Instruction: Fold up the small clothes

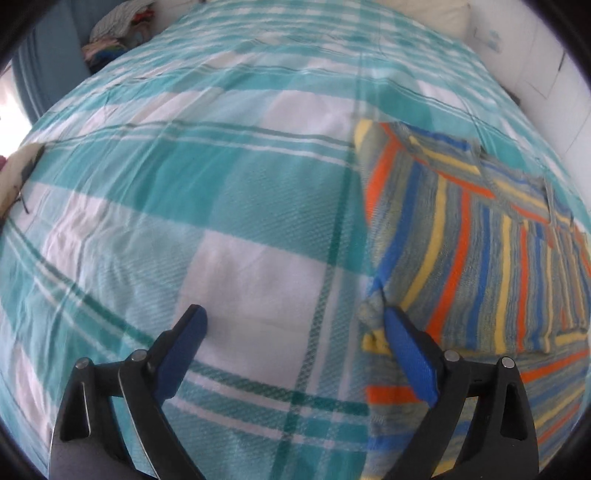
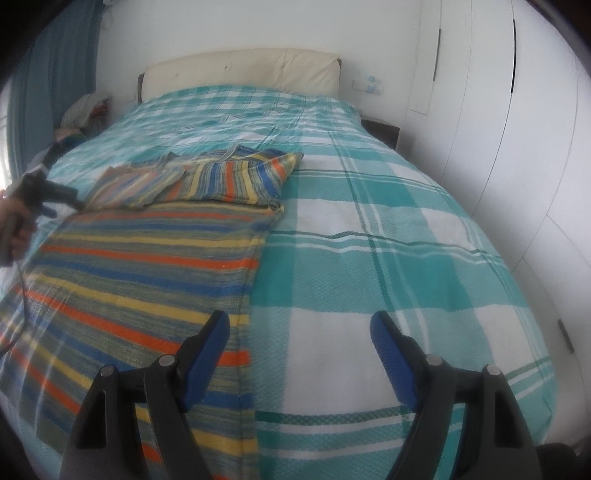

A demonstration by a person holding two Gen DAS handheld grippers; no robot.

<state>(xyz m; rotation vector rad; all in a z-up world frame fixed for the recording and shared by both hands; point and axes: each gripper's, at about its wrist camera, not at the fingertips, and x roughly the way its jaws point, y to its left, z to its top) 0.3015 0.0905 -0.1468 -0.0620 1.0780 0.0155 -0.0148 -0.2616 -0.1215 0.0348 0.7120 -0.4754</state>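
The left gripper (image 1: 291,319) stands wide open over the checked bedspread (image 1: 229,206), nothing caught between its blue pads. Its right-hand pad (image 1: 406,354) sits just at the near corner of the striped garment (image 1: 472,236), where a small bunched tip of cloth lies beside the pad; whether the two touch cannot be told. The other pad (image 1: 184,343) hangs above bare bedspread, away from the garment.

The right gripper (image 2: 299,325) is also spread well apart and holds nothing. Its left finger (image 2: 207,347) is over the right edge of the garment (image 2: 147,258), and its right finger (image 2: 391,350) is over plain bedspread (image 2: 406,240) beside that edge.

The garment, striped in orange, yellow, blue and grey-green, lies flat on the bedspread. Its far part is doubled back on itself, forming a folded layer (image 2: 207,177) on top of the rest. On the far left side of the garment, in the right wrist view, a hand (image 2: 14,225) holds the left gripper's handle.

Past the garment, the bedspread runs up to a cream headboard (image 2: 240,70). Left of the garment, off the bed's edge, sits a heap of clothes (image 1: 118,29). Right of the garment, beyond the bed, stand white wardrobe doors (image 2: 517,129).
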